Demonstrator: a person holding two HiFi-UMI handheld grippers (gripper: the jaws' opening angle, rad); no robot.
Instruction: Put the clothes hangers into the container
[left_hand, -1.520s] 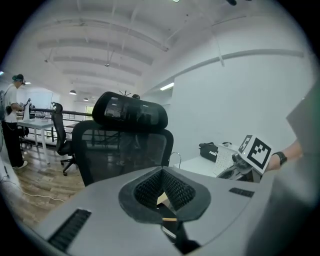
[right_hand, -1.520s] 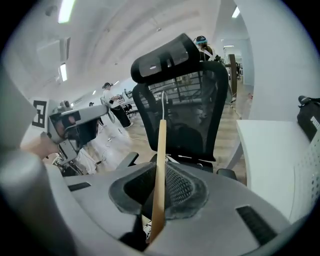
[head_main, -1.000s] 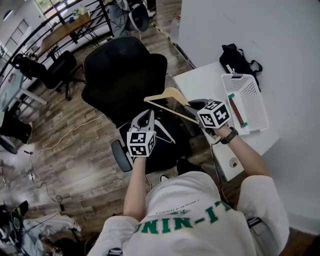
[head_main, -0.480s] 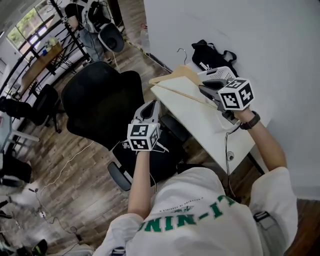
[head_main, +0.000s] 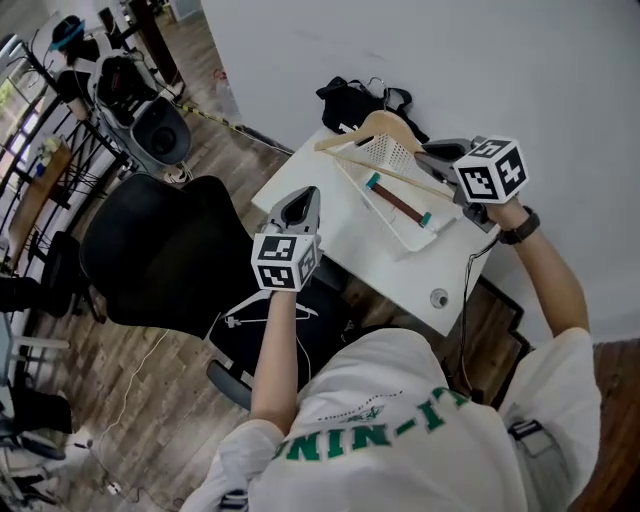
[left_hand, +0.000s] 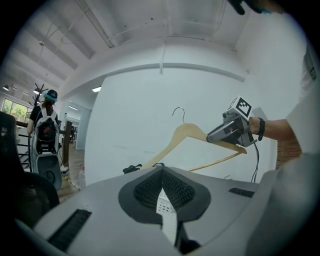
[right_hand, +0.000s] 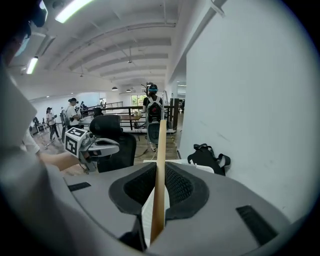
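Note:
My right gripper (head_main: 430, 160) is shut on the lower bar of a wooden hanger (head_main: 372, 124) and holds it in the air above the white mesh basket (head_main: 394, 152) on the white table (head_main: 385, 272). In the right gripper view the bar (right_hand: 160, 150) runs straight up between the pads. A hanger with a red bar and teal ends (head_main: 397, 200) lies in the basket. My left gripper (head_main: 299, 206) hovers over the table's near edge, shut and empty. A white wire hanger (head_main: 262, 312) lies on the black chair's seat.
A black bag (head_main: 350, 100) sits at the table's far corner against the white wall. The black office chair (head_main: 150, 260) stands close to the table's left side. Further chairs, desks and people are on the wooden floor beyond.
My right gripper has carried the wooden hanger from above the chair to above the basket on the table. The view has swung toward the table. The left gripper stayed shut and empty.

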